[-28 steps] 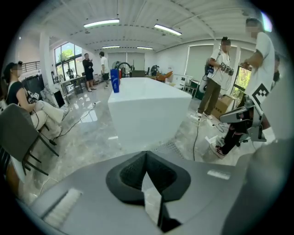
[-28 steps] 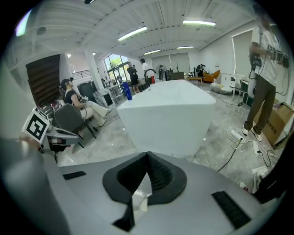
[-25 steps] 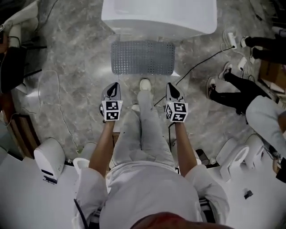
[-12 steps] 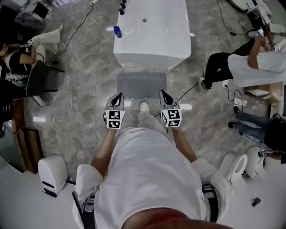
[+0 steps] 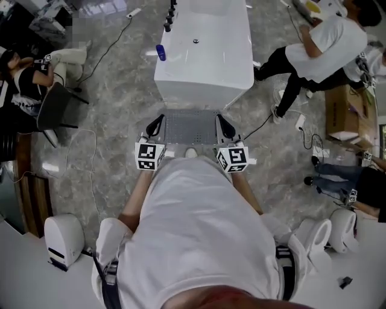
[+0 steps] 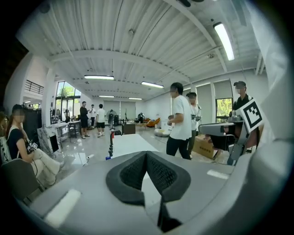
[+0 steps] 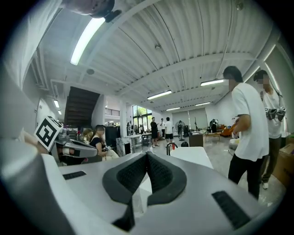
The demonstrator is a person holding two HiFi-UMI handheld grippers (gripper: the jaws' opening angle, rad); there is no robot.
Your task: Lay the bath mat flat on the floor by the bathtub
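The grey dotted bath mat point(image 5: 190, 127) lies flat on the marble floor against the front of the white bathtub point(image 5: 204, 51). My left gripper point(image 5: 155, 126) hovers over the mat's left edge, and my right gripper point(image 5: 225, 127) over its right edge. Both are shut with nothing between the pads. In the left gripper view the dark pads point(image 6: 148, 173) meet, with the bathtub point(image 6: 129, 143) beyond them. In the right gripper view the pads point(image 7: 146, 176) meet too, and the left gripper point(image 7: 50, 135) shows at the left.
A blue bottle point(image 5: 160, 52) stands on the tub's left rim and a black faucet point(image 5: 170, 16) at its far corner. A cable point(image 5: 265, 124) trails right of the mat. People stand at the upper right point(image 5: 313, 51), one sits at the left point(image 5: 30, 78). White toilets point(image 5: 63, 238) stand behind.
Both grippers have risen and the head view has pulled back and up. The mat has stayed flat on the floor by the tub. A person has walked in at the upper right.
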